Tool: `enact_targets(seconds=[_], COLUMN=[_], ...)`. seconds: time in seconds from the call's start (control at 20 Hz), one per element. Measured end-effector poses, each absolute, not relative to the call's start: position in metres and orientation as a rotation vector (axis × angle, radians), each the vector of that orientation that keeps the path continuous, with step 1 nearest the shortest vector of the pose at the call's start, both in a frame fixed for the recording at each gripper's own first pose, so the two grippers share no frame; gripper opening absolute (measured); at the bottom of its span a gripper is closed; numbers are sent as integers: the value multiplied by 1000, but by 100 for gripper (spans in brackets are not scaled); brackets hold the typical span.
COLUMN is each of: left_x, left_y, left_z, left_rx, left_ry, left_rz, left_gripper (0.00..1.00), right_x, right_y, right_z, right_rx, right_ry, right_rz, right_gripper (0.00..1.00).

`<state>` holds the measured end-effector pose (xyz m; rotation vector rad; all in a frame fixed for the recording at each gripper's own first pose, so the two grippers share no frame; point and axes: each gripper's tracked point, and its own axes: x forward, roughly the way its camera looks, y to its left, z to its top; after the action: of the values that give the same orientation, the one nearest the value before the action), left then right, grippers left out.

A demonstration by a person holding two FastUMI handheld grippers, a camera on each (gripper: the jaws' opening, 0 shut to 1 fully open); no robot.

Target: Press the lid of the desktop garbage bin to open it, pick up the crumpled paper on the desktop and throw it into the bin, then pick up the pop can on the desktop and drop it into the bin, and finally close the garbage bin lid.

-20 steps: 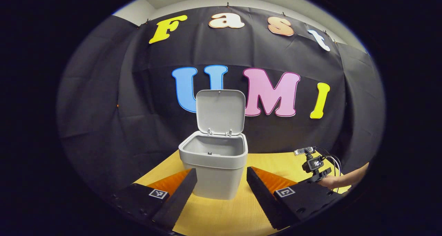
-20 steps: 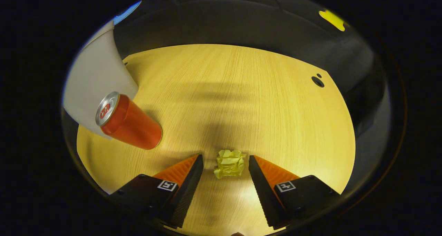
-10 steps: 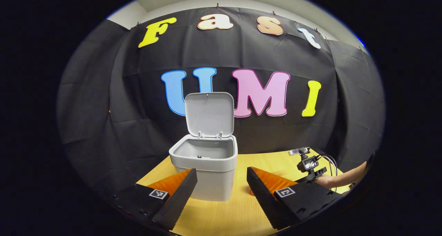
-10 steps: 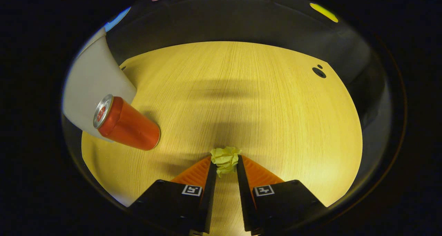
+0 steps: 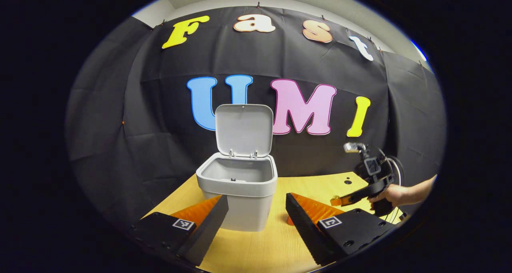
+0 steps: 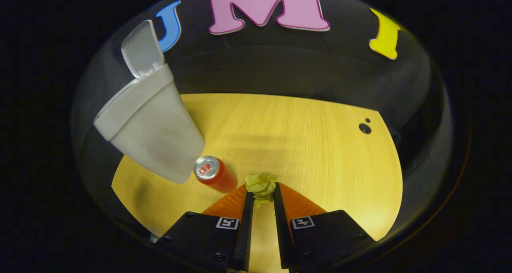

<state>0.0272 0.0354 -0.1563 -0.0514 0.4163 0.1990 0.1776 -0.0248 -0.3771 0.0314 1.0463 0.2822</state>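
Bin (image 5: 240,197) upright on wooden desktop (image 6: 312,145), lid (image 5: 244,130) raised vertical; visible interior bare. Right gripper (image 6: 261,195) clamped on crumpled paper (image 6: 261,184), both fingers pressing it, lifted above desktop. Pop can (image 6: 214,174) standing just beside bin base. Left gripper (image 5: 256,209) fingers spread wide, holding nothing, facing bin. Hand (image 5: 390,194) grips right gripper at right in left gripper view.

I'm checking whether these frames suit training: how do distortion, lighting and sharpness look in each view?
Left gripper view: fisheye bends the table's edge; the bin and open lid look sharp, evenly lit. Right gripper view: stronger distortion makes the bin lean and flare; soft shadows cross the table; the crumpled paper and pop can stay sharp, without harsh glare.
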Motion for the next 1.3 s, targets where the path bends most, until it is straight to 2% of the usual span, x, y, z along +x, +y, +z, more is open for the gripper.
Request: enact_targets(seconds=[0.3, 0.5, 0.8, 1.0, 1.05, 1.1, 1.15, 1.25, 1.3], left_x=[20, 10, -22, -45, -48, -48, -48, -47, -45], left_y=[49, 58, 99, 119, 123, 124, 124, 121, 119], left_z=[-144, -129, -126, -134, -134, -132, -131, -136, -139], left_rx=[-26, -8, -72, -111, -105, -97, -89, -76, -73], left_ry=[377, 341, 327, 352, 352, 347, 343, 352, 359], left_rz=[186, 207, 340, 426, 436, 436, 431, 413, 404], left_gripper=[97, 97, 97, 96, 94, 95, 94, 95, 94], right_x=[228, 248, 245, 242, 243, 244, 245, 246, 249], right_y=[69, 150, 248, 276, 278, 280, 278, 274, 270], right_z=[-263, -229, -238, -263, -267, -270, -271, -270, -266], right_rx=[6, 12, -96, -111, -116, -128, -136, -118, -102], right_ry=[852, 785, 769, 804, 803, 800, 795, 798, 787], right_rz=[472, 589, 722, 735, 731, 723, 714, 703, 691], right_gripper=[33, 33, 33, 37, 25, 43, 51, 87, 100])
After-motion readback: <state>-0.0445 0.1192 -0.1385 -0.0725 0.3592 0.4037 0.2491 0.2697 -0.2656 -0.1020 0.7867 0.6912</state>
